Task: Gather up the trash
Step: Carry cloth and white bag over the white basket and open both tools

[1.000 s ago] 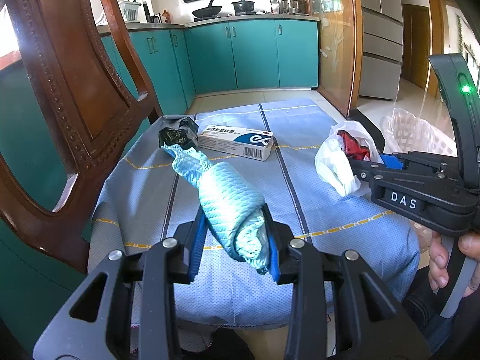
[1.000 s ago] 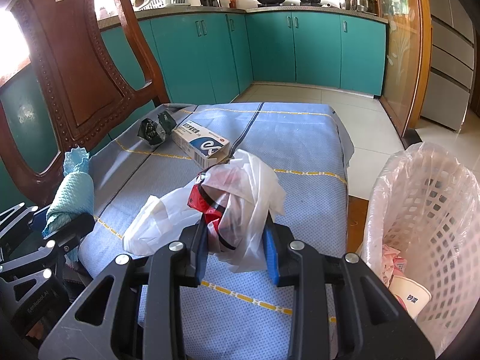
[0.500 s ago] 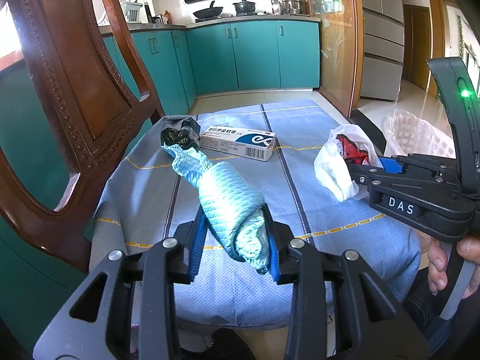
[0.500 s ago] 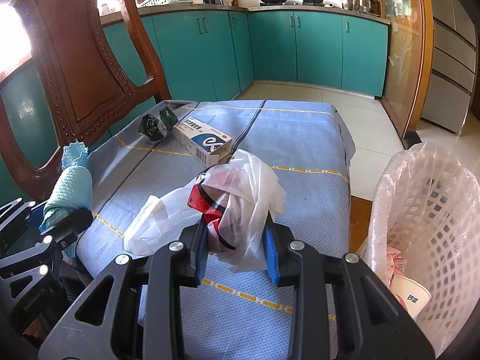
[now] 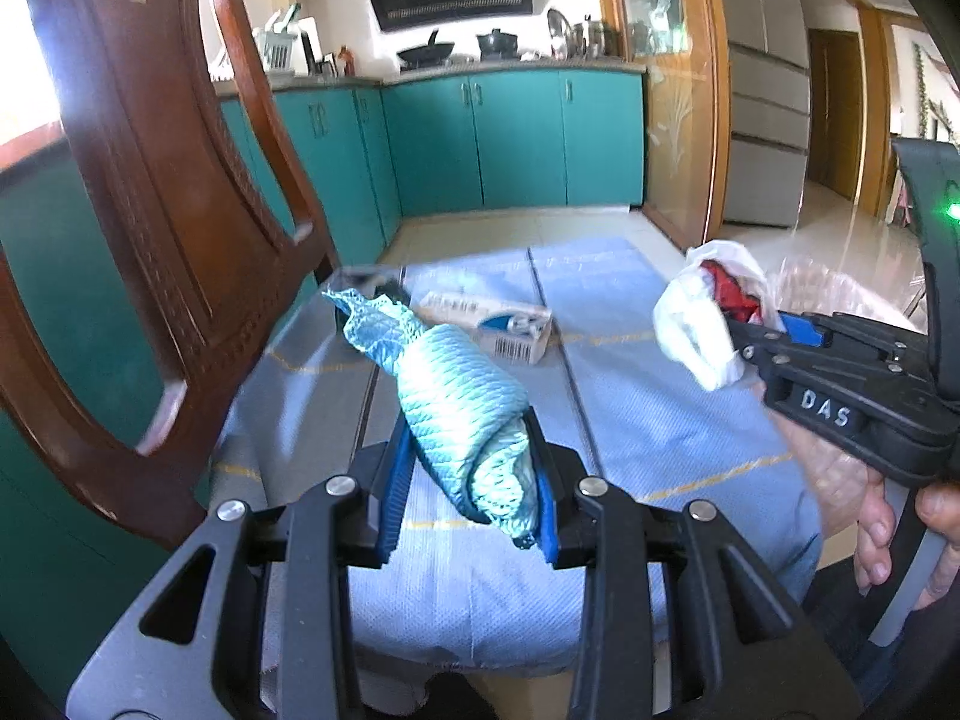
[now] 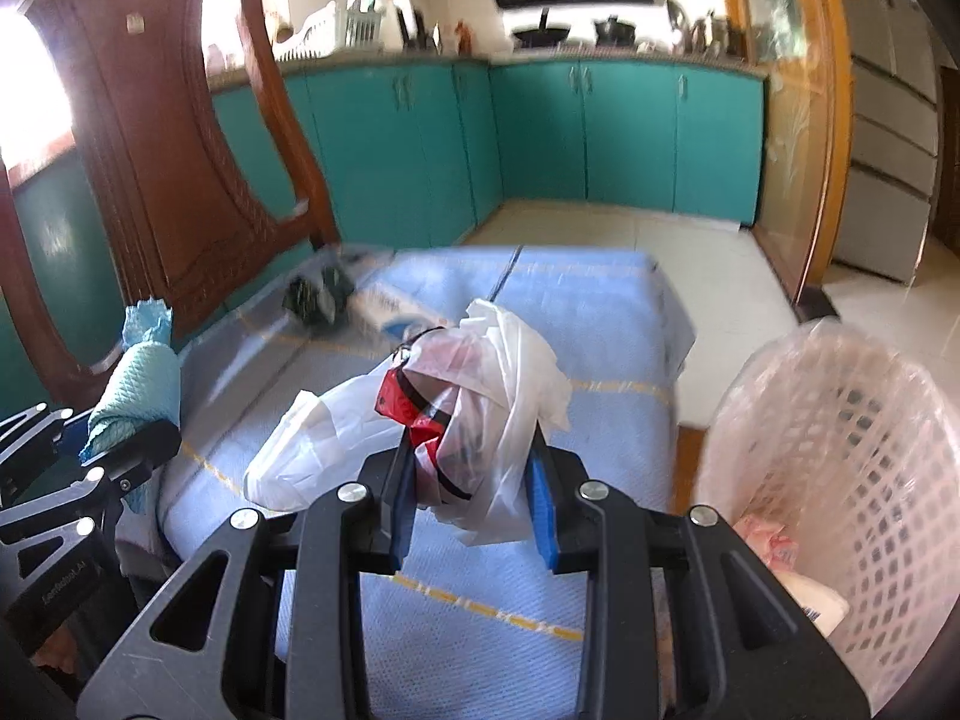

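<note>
Above chair cushion (image 5: 630,420), left gripper (image 5: 468,480) clamping cloth (image 5: 456,414), right gripper (image 6: 474,474) apparently clamping bag (image 6: 480,396)

Kitchen interior: teal cabinets (image 5: 516,138) lined the far walls, a carved wooden chair back (image 5: 150,192) stood left, pale tiled floor (image 6: 690,264) was sunlit.

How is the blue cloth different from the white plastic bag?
The blue cloth is a tight, quilted roll in the left gripper; the white plastic bag is loose, crumpled and see-through, with red inside, in the right gripper. Both are clamped and lifted off the chair seat.
</note>
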